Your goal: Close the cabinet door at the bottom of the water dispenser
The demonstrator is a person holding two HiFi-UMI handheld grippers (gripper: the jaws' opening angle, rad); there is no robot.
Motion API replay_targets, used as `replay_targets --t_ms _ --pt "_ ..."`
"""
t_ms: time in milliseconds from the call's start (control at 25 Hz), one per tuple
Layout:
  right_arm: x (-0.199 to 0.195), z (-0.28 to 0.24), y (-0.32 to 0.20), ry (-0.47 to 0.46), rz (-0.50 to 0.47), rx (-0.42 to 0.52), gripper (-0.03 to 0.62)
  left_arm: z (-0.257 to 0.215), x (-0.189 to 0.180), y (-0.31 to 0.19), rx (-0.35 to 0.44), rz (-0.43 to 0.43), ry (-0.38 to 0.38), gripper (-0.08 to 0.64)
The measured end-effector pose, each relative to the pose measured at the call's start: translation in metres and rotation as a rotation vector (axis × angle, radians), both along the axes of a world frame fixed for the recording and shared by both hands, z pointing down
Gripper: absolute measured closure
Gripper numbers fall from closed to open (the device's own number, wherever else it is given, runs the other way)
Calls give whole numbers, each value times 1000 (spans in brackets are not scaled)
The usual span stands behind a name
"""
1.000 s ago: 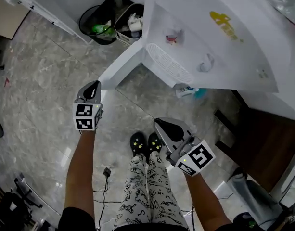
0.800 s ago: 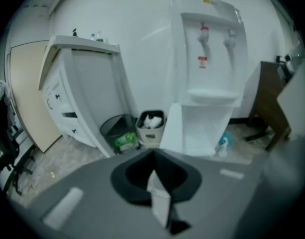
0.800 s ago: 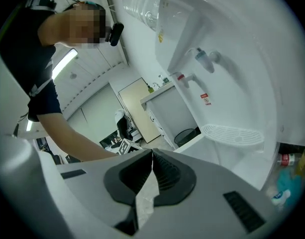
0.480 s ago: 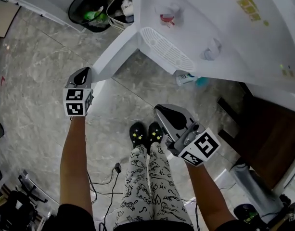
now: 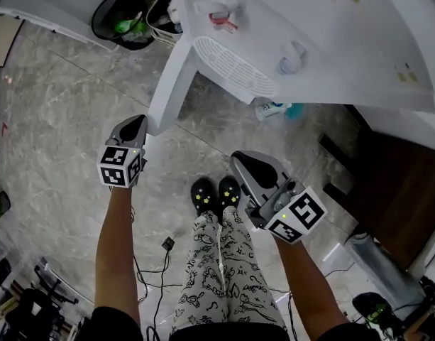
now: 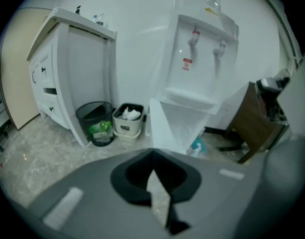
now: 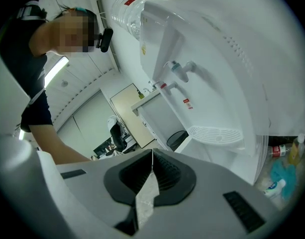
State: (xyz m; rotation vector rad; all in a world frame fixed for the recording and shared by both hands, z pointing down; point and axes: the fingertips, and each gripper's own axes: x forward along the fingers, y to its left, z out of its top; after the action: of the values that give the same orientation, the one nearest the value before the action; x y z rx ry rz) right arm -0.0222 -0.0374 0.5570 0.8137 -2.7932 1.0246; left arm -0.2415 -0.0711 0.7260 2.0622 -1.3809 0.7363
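Note:
The white water dispenser (image 5: 323, 41) fills the top of the head view. Its bottom cabinet door (image 5: 171, 84) stands open, swung out toward the left. My left gripper (image 5: 135, 123) is shut and empty, its tip close beside the door's free edge; whether they touch cannot be made out. The left gripper view looks over the shut left gripper (image 6: 152, 156) at the open door (image 6: 167, 128) and the dispenser (image 6: 202, 59). My right gripper (image 5: 240, 160) hangs shut and empty lower down, apart from the door. Past the right gripper (image 7: 152, 153), its own view shows the drip tray (image 7: 217, 133).
A black bin (image 5: 121, 16) and a white bin (image 6: 127, 118) stand left of the dispenser, beside a white cupboard (image 6: 67, 68). Bottles (image 5: 274, 110) lie in the cabinet's opening. Dark brown furniture (image 5: 394, 190) is at the right. My feet (image 5: 216, 192) are on the marble floor.
The head view has shifted, so the dispenser sits further left. My left gripper has stayed by the door's free edge. The right gripper has barely moved.

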Motion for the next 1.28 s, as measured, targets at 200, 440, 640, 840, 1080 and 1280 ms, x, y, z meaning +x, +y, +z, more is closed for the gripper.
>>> replay_targets --t_ms 200,440,640,840,1080,1280 --pt "19 -2 -4 10 35 -1 575 3 64 14 -29 60 194 561" --pt "43 -2 -17 -7 129 -31 575 13 166 0 -70 161 356 560" --pt "58 -5 -22 -12 174 -43 575 25 215 -38 -75 200 329 560" --pt "83 -12 -30 -1 223 -42 575 24 246 -67 -58 265 332 560" --pt "97 -19 -43 12 267 -22 575 22 268 -89 -57 292 317 560" --pt "100 -25 -44 1 284 -23 575 20 271 -106 -57 235 354 560"
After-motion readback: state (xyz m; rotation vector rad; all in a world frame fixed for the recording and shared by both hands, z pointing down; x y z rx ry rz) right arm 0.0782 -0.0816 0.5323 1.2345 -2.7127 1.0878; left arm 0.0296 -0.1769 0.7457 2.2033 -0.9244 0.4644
